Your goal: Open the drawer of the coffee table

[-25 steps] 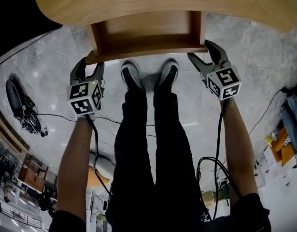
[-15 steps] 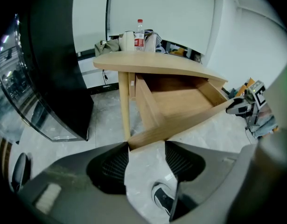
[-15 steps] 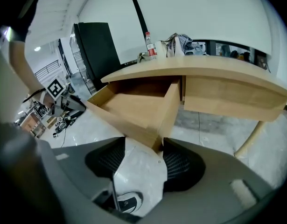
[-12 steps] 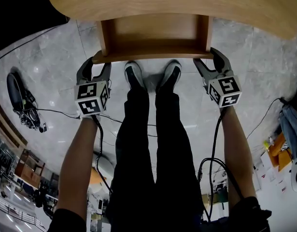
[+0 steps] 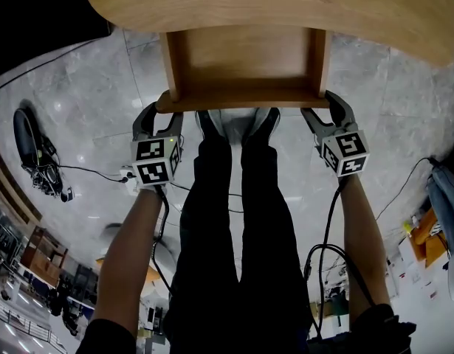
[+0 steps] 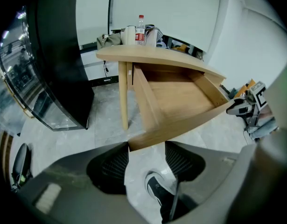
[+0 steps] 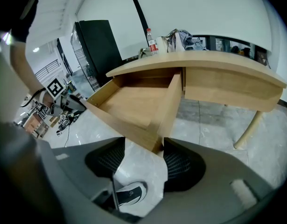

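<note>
Drawer looks like stiff, light wood, best held at its near front corners. The left gripper clamps its fingers on the left one, the right gripper (fingers just been closing) on the right.

**Table and Floor: Load Condition**

The wooden table stood on round tapered legs. Its drawer was drawn out from under the curved top. A red-labelled bottle stood upright near the far edge of the top, just beside a pale cylinder and a crumpled cloth bundle. The grey tiled floor carried the table, a dark cabinet, loose cables, a black bag-like item and the person's shoes.
</note>
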A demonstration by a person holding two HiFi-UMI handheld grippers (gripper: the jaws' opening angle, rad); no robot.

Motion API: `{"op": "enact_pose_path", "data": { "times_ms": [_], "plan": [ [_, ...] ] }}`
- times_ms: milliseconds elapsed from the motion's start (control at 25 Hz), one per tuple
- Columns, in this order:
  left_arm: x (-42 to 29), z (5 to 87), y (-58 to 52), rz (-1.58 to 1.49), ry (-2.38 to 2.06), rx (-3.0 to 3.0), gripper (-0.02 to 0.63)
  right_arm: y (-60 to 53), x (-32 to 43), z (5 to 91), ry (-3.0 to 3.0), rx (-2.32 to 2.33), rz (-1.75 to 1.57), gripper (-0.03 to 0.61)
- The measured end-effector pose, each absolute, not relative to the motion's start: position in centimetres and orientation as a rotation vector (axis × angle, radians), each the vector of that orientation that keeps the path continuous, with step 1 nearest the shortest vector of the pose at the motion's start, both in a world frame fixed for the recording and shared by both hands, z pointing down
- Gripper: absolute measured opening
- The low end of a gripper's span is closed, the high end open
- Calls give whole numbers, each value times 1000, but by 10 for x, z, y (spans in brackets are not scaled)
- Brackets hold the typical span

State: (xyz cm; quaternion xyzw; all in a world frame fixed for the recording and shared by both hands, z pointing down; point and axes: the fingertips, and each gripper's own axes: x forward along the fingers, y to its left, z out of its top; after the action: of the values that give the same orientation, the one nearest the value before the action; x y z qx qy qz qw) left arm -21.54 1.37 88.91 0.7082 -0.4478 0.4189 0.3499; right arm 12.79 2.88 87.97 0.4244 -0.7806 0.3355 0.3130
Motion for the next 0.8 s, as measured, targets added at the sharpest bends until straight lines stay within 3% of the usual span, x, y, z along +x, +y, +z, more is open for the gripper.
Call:
{"op": "enact_pose_path", "data": {
  "times_ms": [640, 800],
  "plan": [
    [-212, 907, 17, 1116, -1125, 1797, 252, 33, 132, 898, -1994, 1103, 883, 264],
    [-223, 899, 21, 1201, -1133, 1805, 253, 44, 141, 887, -1965, 1119, 916, 292]
  ]
}}
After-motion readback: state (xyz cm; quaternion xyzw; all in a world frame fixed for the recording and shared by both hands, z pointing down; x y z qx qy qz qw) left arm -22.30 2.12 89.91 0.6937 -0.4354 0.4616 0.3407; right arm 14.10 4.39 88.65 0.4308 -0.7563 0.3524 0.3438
